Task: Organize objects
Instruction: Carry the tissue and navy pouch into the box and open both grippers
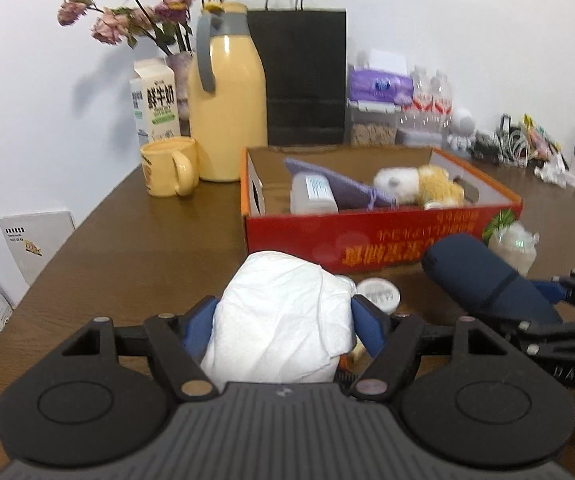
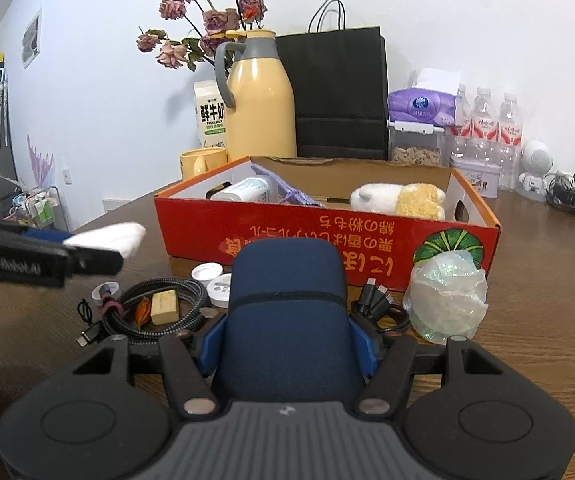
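My left gripper [image 1: 283,320] is shut on a crumpled white tissue bundle [image 1: 283,316], held above the table just in front of the red cardboard box [image 1: 367,240]. My right gripper [image 2: 287,336] is shut on a dark blue fabric case [image 2: 287,312], also in front of the box [image 2: 287,236]. The blue case shows at the right of the left wrist view [image 1: 483,276]; the tissue [image 2: 111,238] and the left gripper show at the left of the right wrist view. The box holds a white bottle [image 2: 247,190], a purple pouch [image 1: 343,186] and a plush toy [image 2: 399,200].
Loose on the wooden table [image 2: 547,320] before the box: coiled braided cable [image 2: 155,312], a tan block [image 2: 163,306], white lids [image 2: 206,272], black cable plugs [image 2: 379,300], a crumpled clear plastic bag [image 2: 447,300]. Behind stand a yellow thermos [image 2: 259,100], mug [image 1: 169,166], milk carton [image 1: 155,100], black paper bag [image 2: 339,92].
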Demonstrator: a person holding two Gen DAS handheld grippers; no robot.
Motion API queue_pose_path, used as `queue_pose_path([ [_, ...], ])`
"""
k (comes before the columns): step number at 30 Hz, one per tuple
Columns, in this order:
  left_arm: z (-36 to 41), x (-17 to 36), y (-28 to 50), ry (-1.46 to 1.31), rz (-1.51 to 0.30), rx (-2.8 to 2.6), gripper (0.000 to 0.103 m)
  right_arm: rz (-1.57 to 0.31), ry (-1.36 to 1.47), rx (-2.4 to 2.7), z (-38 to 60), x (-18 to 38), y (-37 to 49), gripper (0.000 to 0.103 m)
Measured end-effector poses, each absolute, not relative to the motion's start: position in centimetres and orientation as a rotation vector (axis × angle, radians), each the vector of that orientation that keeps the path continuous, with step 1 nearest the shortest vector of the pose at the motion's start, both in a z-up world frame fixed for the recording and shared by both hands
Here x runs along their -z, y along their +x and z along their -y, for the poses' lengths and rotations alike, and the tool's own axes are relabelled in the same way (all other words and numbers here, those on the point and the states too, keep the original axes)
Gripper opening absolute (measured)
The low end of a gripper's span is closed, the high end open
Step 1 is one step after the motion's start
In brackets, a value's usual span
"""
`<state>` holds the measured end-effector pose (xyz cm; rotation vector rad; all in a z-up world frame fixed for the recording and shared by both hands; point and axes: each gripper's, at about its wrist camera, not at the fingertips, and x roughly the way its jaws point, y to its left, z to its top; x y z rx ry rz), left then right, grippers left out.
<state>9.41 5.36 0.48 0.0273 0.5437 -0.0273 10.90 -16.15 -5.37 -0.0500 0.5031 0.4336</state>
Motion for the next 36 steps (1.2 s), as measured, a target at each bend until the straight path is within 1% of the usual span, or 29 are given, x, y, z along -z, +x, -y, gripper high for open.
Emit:
queue_pose_path([
  [5, -5.0, -2.1, 9.7, -0.007, -0.490, 0.044, 0.072, -0.475, -0.054, -0.431, 16.2, 4.7, 10.7, 0.062],
  [10, -3.2, -4.2, 11.0, -0.012, -0.416, 0.090, 0.072, -0.409, -0.059, -0.424, 16.4, 2.7, 10.7, 0.062],
  [15, -1.5, -6.2, 13.2, -0.023, -0.345, 0.120, 0.072, -0.341, -0.084, -0.403, 16.2, 0.3, 12.2, 0.062],
  [20, -0.5, -7.3, 16.4, -0.041, -0.311, 0.121, 0.072, -0.312, -0.093, -0.385, 15.9, -1.3, 15.1, 0.062],
  [30, -0.5, -6.7, 26.0, -0.141, -0.347, 0.055, 0.072, -0.343, -0.132, -0.345, 13.6, -1.9, 23.6, 0.062],
  [36, -1.3, -4.3, 29.2, -0.146, -0.454, 0.003, 0.072, -0.370, -0.094, -0.329, 13.9, 0.1, 26.6, 0.062],
])
